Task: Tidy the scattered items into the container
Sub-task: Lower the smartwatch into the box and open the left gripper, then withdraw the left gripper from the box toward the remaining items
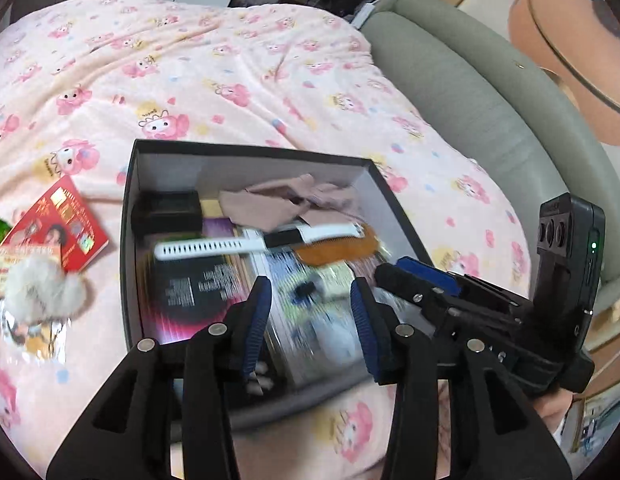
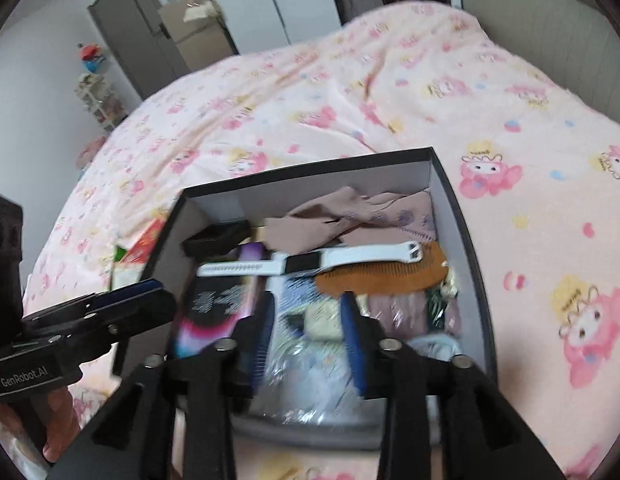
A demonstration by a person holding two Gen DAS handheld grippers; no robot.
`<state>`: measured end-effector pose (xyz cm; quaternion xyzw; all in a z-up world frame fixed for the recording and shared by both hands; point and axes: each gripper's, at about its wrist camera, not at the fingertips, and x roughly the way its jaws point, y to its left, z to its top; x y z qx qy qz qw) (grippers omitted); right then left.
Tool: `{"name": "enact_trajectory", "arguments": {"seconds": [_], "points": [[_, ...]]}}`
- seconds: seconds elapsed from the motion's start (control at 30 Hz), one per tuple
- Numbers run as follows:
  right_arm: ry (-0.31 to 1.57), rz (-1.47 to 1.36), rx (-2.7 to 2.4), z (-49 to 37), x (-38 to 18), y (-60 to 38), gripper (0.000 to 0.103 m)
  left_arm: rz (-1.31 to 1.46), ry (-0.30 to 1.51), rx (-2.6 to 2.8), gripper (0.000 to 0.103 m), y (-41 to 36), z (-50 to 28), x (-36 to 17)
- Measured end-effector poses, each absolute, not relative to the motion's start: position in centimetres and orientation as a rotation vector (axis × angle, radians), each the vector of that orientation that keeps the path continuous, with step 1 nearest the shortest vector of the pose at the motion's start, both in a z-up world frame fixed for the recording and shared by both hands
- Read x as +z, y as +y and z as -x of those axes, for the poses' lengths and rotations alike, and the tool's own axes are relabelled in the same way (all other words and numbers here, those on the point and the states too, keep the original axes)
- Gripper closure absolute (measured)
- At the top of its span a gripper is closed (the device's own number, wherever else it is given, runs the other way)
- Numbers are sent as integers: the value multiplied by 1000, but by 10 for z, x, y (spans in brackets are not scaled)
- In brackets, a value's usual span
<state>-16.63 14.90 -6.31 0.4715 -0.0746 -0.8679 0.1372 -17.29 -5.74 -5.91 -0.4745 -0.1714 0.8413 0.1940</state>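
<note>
- Two loose things at least lying outside the box [image 1: 246, 150], on the pink blanket [image 1: 230, 80]: a red packet [image 1: 58, 224] and a white fluffy pompom [image 1: 38, 288], both at the left edge of the left wrist view.
- Well to the left of the left tongs [image 1: 310, 292] and a little above them in that frame, with the box's left wall between.
- Red packet flat and skewed, one corner pointing at the box; pompom roundish, no clear long axis, resting on a silvery wrapper too blurred to name.
- Nearer to the left hand, judging by the layout; right tongs [image 2: 306, 304] farther off, over the right half of the box.
- Left tongs released, blue pads apart, nothing between them; pointing steeply down over the near end of the box.
- Right tongs likewise released and empty, tilted down, just beside the left ones.
- Already inside the box: a white watch [image 1: 238, 242] lying crosswise, a brown comb [image 1: 338, 246] at its right end, a beige cloth behind.
- Probably next: swing left across the wall, then down onto the pompom or packet.
</note>
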Motion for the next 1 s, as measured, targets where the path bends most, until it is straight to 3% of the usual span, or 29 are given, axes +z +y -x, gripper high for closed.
{"name": "enact_trajectory", "arguments": {"seconds": [0.37, 0.7, 1.0], "points": [[-235, -1295, -2485, 85, -43, 119, 70, 1305, -456, 2348, 61, -72, 94, -43], [-151, -1266, -2416, 62, -37, 51, 70, 1322, -589, 2377, 60, -133, 60, -45], [-160, -1314, -2146, 86, -55, -42, 70, 1366, -815, 2569, 60, -234, 38, -62]]}}
